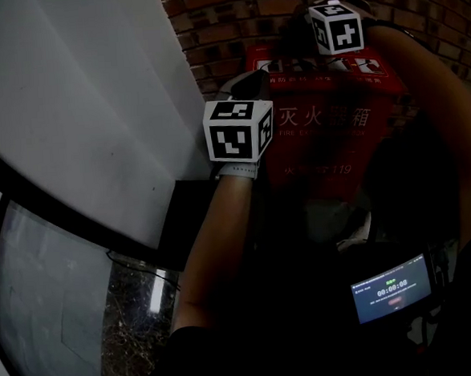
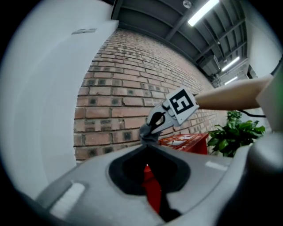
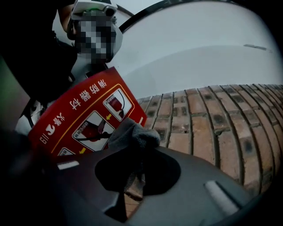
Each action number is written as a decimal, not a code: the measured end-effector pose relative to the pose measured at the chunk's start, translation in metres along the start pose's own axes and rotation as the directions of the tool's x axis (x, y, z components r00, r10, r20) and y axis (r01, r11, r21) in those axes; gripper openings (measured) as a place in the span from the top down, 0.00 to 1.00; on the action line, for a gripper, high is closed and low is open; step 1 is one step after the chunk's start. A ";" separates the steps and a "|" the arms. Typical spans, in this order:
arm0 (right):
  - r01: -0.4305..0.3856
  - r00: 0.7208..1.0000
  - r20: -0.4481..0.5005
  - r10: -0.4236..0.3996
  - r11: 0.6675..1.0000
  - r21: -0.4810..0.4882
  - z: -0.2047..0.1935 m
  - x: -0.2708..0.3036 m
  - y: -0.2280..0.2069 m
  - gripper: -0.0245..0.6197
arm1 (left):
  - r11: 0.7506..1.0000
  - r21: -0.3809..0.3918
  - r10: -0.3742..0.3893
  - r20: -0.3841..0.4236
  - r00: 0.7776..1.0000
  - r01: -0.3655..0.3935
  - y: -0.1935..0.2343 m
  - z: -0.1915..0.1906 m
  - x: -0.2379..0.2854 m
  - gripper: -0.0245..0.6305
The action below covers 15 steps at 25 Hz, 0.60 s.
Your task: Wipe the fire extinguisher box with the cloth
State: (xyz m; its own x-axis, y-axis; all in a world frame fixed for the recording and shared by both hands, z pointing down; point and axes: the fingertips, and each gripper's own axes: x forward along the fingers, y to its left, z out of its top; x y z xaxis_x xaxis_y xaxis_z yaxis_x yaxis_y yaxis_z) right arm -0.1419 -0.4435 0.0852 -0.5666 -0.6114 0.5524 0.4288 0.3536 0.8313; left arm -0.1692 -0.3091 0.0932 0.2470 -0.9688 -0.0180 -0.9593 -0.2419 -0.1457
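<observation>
Cloth (image 3: 132, 137) at the top of the red fire extinguisher box (image 1: 327, 120), which stands against the brick wall (image 3: 208, 119).

The right gripper (image 3: 135, 152) has its jaws closed on the bunched grey cloth and holds it just at the top panel of the box, beside the printed instruction pictures; whether the cloth already touches the panel cannot be told for sure. The left gripper (image 2: 148, 149) hangs by the left side of the box. Its jaws look drawn together with nothing between the tips, and only the red of the box shows through the slit. To wipe well, it seems best to press the bunch flat on the panel and pull it in long overlapping strokes from the wall side toward the front edge. The grip should be firm, because a loose bunch may slip out.
</observation>
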 end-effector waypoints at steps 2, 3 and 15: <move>0.004 1.000 -0.011 -0.004 1.000 -0.009 -0.006 0.012 0.000 0.91 | 1.000 0.007 0.003 -0.002 1.000 -0.003 0.001 -0.002 0.004 0.96; 0.007 1.000 -0.015 -0.007 1.000 -0.012 -0.008 0.018 -0.001 0.91 | 1.000 0.011 0.005 -0.002 1.000 -0.005 0.002 -0.003 0.006 0.96; -0.006 1.000 -0.025 0.003 0.994 -0.113 0.000 0.072 0.008 0.91 | 1.000 0.003 -0.012 0.014 1.000 0.012 0.011 -0.012 0.019 0.96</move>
State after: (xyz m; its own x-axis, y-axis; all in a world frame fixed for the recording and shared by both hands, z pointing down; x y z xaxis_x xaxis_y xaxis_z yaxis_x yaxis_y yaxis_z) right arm -0.1792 -0.4846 0.1321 -0.5473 -0.6280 0.5533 0.5087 0.2754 0.8157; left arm -0.1770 -0.3309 0.1033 0.2602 -0.9651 -0.0299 -0.9560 -0.2531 -0.1486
